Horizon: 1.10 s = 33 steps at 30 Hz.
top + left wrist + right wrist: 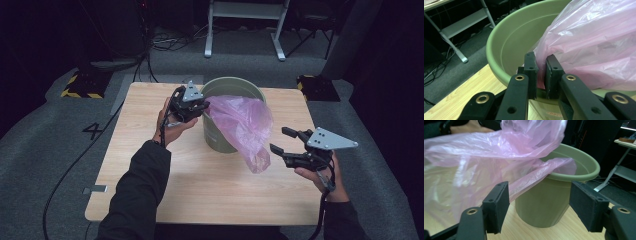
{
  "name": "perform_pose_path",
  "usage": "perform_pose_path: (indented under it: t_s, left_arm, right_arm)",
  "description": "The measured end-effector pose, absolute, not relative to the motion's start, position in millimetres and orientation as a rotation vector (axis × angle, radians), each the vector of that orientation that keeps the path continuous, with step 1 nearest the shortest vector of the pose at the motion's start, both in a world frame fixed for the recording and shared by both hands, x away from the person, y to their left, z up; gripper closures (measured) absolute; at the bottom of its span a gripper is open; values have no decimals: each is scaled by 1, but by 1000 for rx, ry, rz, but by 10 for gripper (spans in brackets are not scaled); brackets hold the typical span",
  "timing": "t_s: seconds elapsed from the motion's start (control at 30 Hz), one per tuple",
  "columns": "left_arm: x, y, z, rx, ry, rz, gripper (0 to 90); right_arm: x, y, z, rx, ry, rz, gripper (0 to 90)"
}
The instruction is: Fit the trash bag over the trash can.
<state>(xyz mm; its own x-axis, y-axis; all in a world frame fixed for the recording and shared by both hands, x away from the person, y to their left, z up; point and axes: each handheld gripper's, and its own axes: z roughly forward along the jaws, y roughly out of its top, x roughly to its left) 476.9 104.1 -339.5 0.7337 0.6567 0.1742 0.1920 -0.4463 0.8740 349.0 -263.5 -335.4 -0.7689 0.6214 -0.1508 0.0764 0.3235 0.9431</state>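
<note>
The pink plastic bag (242, 127) lies half in the green bucket (220, 137) and half out: one part sits over the bucket's rim, the rest hangs down the bucket's outer wall on the side toward my right hand, and its lowest fold comes down close to the bench (150, 150). The bucket stands upright near the far edge of the bench.

My left tongs (541, 72) are clenched on a pinch of the bag's film, right at the bucket's rim on its left side. In the left gripper view the film is squeezed between the two pads. My right tongs (285, 141) are released, with wide jaws and nothing between them, a little apart from the hanging part of the bag, to the right of the bucket.

I think there are several risks. The pinch is thin, so if I pull too hard the film may slip out or tear at the rim. If the left tongs pull sideways, the light bucket may tip or slide toward the bench edge. When the right tongs close, they may catch only one layer, and then the mouth of the bag will not open over the rim.
</note>
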Motion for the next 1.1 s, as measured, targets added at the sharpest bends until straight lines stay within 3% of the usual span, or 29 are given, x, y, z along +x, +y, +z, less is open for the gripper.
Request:
perform_pose_path:
  t_s: [0.33,0.6,0.7,0.73,0.87,0.97,1.1]
  left_arm:
    - [478,98,-343,2015,647,634,825]
    - [478,98,-342,2016,648,639,805]
    - [477,99,-341,1994,657,627,723]
    - [477,99,-341,1990,665,631,655]
    - [473,101,-336,1967,674,617,443]
    - [465,103,-331,1954,667,616,344]
    - [449,104,-322,1897,624,603,239]
  right_arm:
    - [326,-252,-325,522,2170,1559,270]
    - [319,-234,-326,480,2233,1522,283]
    - [326,-225,-329,532,2222,1451,439]
    - [331,-223,-332,548,2224,1428,555]
    - [343,-220,-340,560,2223,1391,771]
    - [349,-219,-343,559,2215,1392,853]
    - [357,-218,-347,572,2199,1391,892]
